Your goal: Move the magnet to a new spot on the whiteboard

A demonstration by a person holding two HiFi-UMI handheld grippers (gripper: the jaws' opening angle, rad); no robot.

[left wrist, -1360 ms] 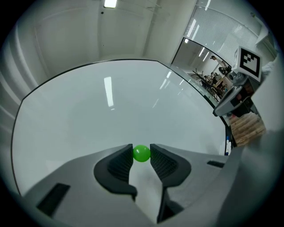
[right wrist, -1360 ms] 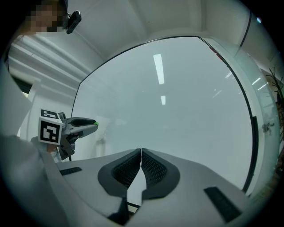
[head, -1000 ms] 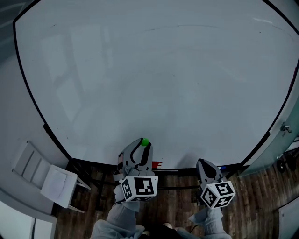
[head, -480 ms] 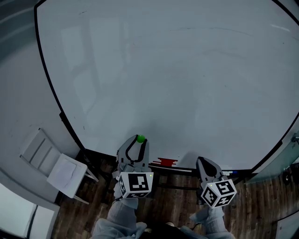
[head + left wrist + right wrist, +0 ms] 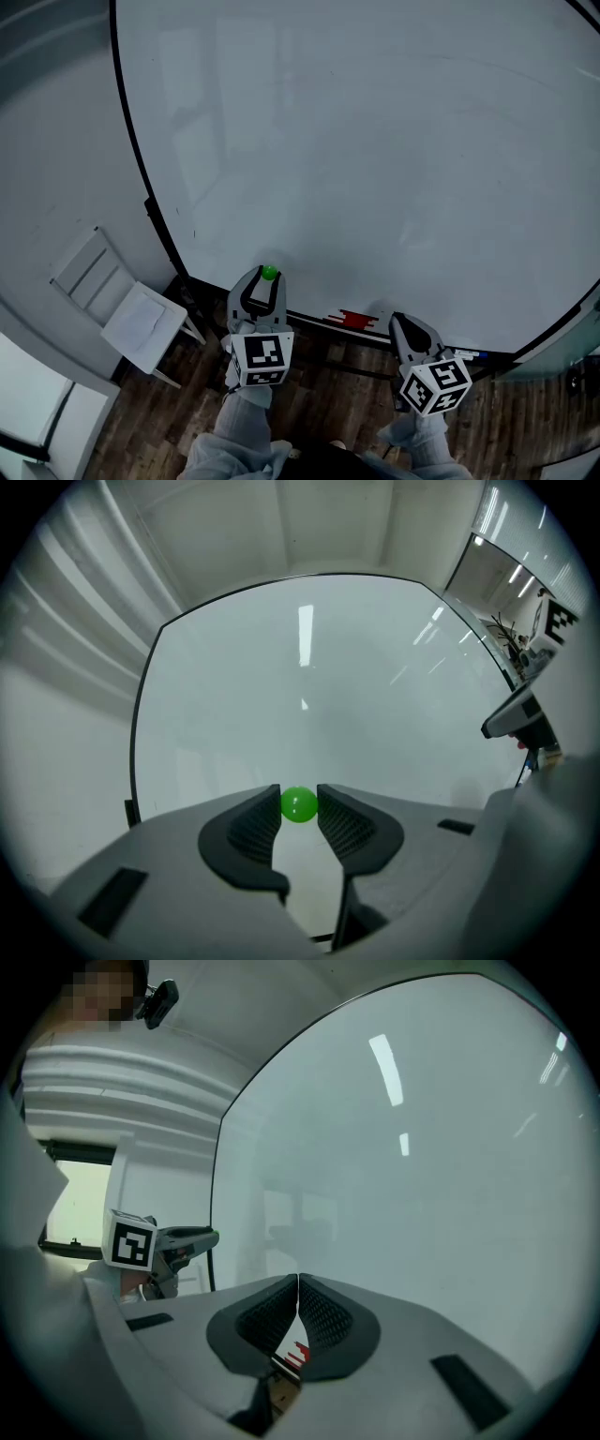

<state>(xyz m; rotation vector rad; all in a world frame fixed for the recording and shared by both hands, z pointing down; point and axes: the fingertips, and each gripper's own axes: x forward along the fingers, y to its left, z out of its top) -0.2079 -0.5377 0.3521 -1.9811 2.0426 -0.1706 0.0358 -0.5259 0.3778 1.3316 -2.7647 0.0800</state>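
A small round green magnet (image 5: 269, 273) (image 5: 299, 804) is pinched between the tips of my left gripper (image 5: 267, 277) (image 5: 299, 806), which is shut on it near the lower left of the large whiteboard (image 5: 375, 169) (image 5: 309, 696). Whether the magnet touches the board surface I cannot tell. My right gripper (image 5: 401, 325) (image 5: 298, 1283) is held low by the board's bottom edge with its jaws shut and nothing between them. In the right gripper view the left gripper's marker cube (image 5: 129, 1241) shows at the left.
A red eraser (image 5: 352, 319) lies on the tray along the board's bottom edge, between the two grippers. A white folding chair (image 5: 122, 309) stands at the lower left on the wooden floor (image 5: 319, 412). A grey wall runs left of the board.
The head view has swung so the board's left edge sits further right. My left gripper, still holding the green magnet, has shifted slightly left and up along the board's lower edge.
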